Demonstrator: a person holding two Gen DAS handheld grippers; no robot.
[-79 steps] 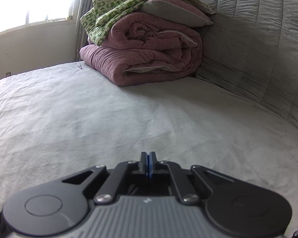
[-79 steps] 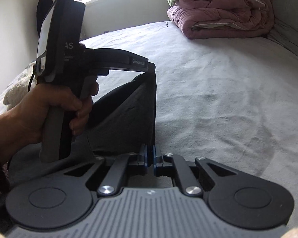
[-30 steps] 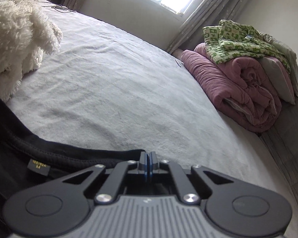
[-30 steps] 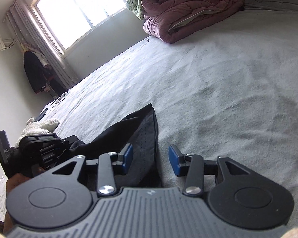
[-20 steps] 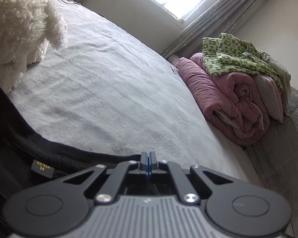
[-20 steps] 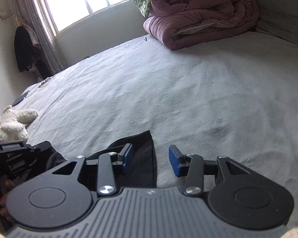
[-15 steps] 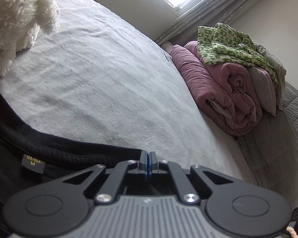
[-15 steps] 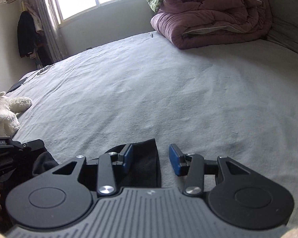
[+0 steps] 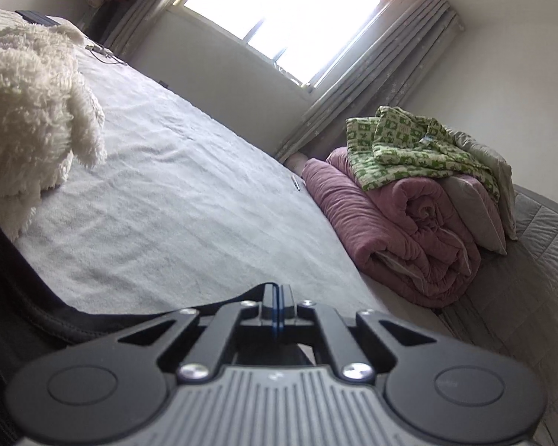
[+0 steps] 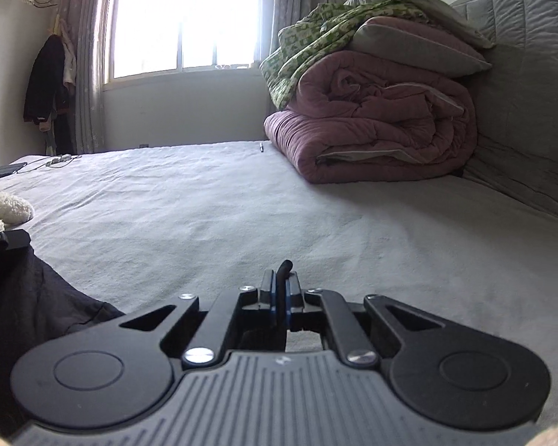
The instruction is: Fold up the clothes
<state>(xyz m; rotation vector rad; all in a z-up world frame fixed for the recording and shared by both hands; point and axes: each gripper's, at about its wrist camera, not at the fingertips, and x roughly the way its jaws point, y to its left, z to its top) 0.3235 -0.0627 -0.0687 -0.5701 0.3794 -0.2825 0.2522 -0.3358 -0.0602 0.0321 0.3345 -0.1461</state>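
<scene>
A black garment (image 9: pixel 26 308) lies on the grey bed sheet (image 9: pixel 175 223) at the near left. My left gripper (image 9: pixel 278 297) is shut on the garment's edge, which runs from under the jaws to the left. In the right wrist view the garment (image 10: pixel 37 297) spreads at the lower left. My right gripper (image 10: pixel 279 290) is shut on a corner of it, and a black fold (image 10: pixel 283 268) sticks up between the jaws. The tip of the left tool (image 10: pixel 7 239) shows at the left edge.
A white plush toy (image 9: pixel 29 119) lies at the left of the bed. A folded pink duvet (image 10: pixel 375 133) with a green patterned blanket (image 10: pixel 316 37) and pillows is stacked at the headboard (image 10: pixel 532 74). A phone and cables (image 10: pixel 29 163) lie at the far edge.
My right gripper, open over the garment's corner half a second ago, has shut on it. The left gripper stayed shut on the edge and tilted up a little.
</scene>
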